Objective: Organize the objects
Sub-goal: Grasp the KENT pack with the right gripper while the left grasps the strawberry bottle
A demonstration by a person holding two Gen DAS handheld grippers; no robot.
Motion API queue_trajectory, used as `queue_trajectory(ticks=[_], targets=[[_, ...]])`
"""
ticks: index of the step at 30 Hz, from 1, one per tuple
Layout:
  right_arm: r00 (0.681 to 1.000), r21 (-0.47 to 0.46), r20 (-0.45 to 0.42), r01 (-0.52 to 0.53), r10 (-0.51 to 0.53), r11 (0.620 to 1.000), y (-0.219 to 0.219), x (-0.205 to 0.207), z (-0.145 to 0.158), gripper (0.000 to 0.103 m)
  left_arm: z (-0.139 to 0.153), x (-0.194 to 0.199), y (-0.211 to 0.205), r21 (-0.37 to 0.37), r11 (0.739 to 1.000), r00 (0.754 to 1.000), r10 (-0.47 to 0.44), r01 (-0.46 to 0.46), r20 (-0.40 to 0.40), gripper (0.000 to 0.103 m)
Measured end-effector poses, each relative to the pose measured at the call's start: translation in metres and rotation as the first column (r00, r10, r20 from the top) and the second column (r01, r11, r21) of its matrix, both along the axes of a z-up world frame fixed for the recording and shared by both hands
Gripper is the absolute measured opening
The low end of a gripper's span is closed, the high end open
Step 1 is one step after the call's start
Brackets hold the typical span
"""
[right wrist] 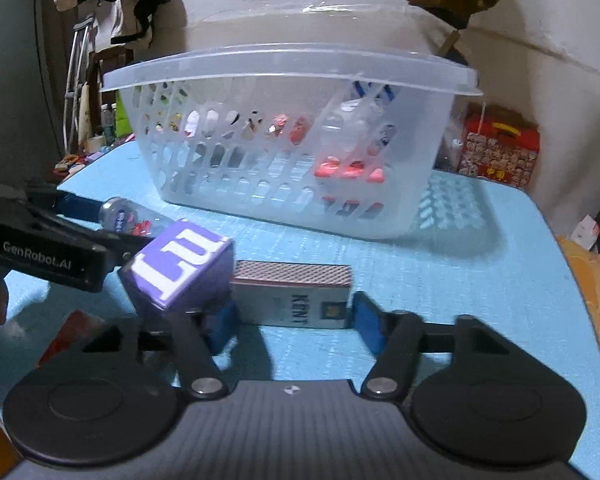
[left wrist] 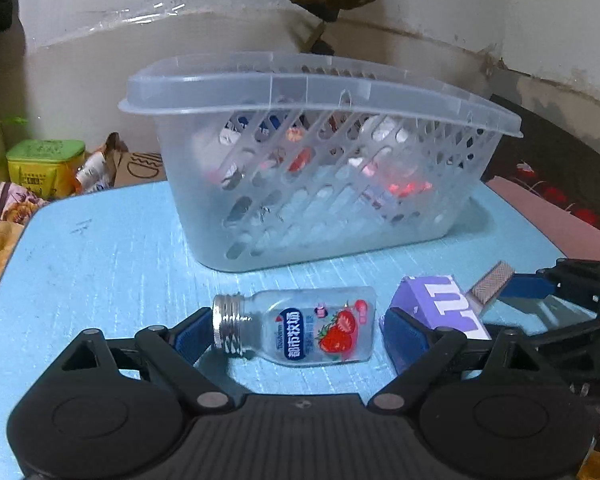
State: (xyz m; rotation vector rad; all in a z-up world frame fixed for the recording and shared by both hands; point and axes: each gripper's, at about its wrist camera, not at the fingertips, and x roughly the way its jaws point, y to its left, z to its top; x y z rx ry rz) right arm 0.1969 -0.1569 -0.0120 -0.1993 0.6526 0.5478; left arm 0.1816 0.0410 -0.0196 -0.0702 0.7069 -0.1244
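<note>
- Left wrist view: the left claw (left wrist: 294, 336) is spread wide, its blue pads either side of a small clear bottle (left wrist: 300, 330) that lies on its side on the light blue counter (left wrist: 112, 256); the bottle's silver threaded neck points left and touches or nearly touches the left pad, while the right pad stands clear of its base.
- A purple box (left wrist: 440, 304) with white lettering lies just right of the bottle, behind the right pad.
- The right claw (left wrist: 540, 292) reaches in from the right edge.
- A translucent slotted basket (left wrist: 340, 92) stands farther back at the counter's middle, with packets showing through its wall.
- Right wrist view: the right claw (right wrist: 294, 320) straddles a flat cigarette pack (right wrist: 292, 300) lying on the counter; the left pad looks pressed to it, but a small gap shows at the right pad, so no pinch.
- The purple box sits tilted just left of the pack, touching it.
- The basket stands beyond.
</note>
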Motion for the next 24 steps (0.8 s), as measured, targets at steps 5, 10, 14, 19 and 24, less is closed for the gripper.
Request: queue_trajectory(ticks=[5, 10, 14, 19, 24], targets=[[1.000, 0.005, -0.010, 0.006, -0.006, 1.000, -0.008, 0.001, 0.001, 0.060, 0.000, -0.002, 0.001, -0.005, 1.000, 1.000, -0.004, 0.004, 0.010, 0.085], [1.000, -0.004, 0.005, 0.007, -0.007, 1.000, -0.011, -0.002, 0.004, 0.060, 0.009, -0.009, 0.007, -0.008, 1.000, 0.999, 0.007, -0.006, 0.048, 0.085], [0.999, 0.013, 0.033, 0.006, -0.006, 1.000, -0.013, -0.007, 0.014, 0.060, 0.018, -0.017, 0.008, 0.002, 1.000, 0.995, 0.012, -0.013, 0.100, 0.085], [0.997, 0.035, 0.078, -0.002, 0.000, 0.999, -0.013, -0.015, 0.027, 0.060, 0.028, -0.026, 0.000, 0.037, 0.999, 0.985, 0.003, -0.010, 0.171, 0.085], [0.996, 0.067, 0.094, -0.013, 0.006, 0.998, -0.014, -0.020, 0.037, 0.060, 0.032, -0.029, -0.003, 0.032, 0.999, 0.982, -0.005, -0.001, 0.186, 0.085]])
